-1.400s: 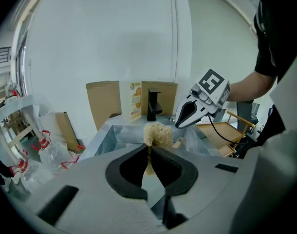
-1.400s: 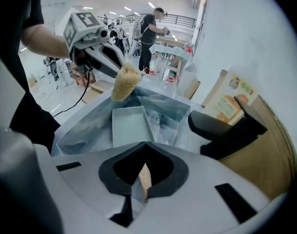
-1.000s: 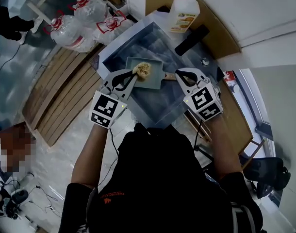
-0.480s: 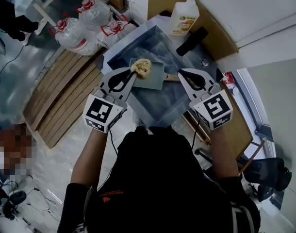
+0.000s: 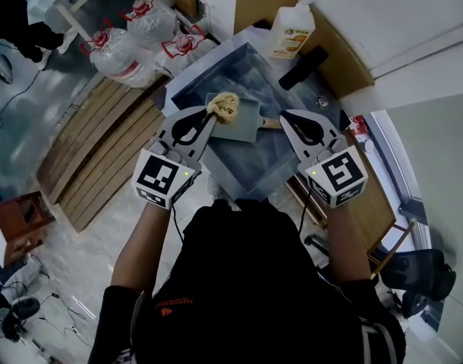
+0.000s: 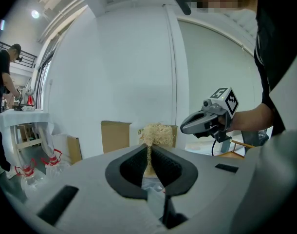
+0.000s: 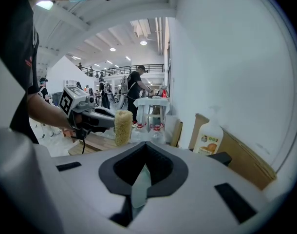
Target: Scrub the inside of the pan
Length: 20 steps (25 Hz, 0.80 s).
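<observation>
While the left gripper (image 5: 207, 117) pinches the scrubber (image 5: 225, 106) at the pan's far-left corner, the pan (image 5: 244, 124) lies in the sink (image 5: 209, 74). The right gripper (image 5: 287, 117), jaws pressed together on nothing, hovers just beside the pan's handle (image 5: 268, 121).

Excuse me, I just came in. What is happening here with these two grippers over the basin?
A person is cleaning a pan with a gripper in each hand. The left gripper is shut on a pale fibrous scrubber, held at one corner of the rectangular pan. The pan lies in a dark basin. The right gripper is at the pan's handle with its jaws together, apparently holding it steady. Whether the scrubber is touching the pan cannot be seen. A bottle stands behind the basin.
</observation>
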Tool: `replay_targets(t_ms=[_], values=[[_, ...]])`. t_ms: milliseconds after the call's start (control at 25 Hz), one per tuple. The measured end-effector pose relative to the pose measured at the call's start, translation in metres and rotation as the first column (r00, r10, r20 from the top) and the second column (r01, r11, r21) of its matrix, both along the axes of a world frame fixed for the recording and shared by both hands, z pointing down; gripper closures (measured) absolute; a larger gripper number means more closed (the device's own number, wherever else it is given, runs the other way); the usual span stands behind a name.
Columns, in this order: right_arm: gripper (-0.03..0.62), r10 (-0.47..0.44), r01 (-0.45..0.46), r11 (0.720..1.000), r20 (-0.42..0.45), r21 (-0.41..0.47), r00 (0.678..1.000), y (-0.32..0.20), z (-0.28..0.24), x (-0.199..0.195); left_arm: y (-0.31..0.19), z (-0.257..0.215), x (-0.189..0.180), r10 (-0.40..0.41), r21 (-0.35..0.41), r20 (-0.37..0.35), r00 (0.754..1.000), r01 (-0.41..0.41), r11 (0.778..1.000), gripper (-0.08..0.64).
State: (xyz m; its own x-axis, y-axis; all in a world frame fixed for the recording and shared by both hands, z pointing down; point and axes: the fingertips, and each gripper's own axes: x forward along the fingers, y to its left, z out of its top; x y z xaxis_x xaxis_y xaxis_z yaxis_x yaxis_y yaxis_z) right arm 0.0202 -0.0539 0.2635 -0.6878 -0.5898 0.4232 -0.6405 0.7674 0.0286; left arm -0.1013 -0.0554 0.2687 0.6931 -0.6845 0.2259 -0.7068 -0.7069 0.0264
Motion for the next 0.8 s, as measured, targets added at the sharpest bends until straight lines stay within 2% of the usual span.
replay_targets(t_ms=[800], values=[[0.588,0.014,-0.014,1.0,0.014,0.002,1.0,0.0005,-0.0016,0.0033,0.0021,0.0058,0.0089,0.015,-0.014,-0.017,1.0,-0.015,1.0,0.525]])
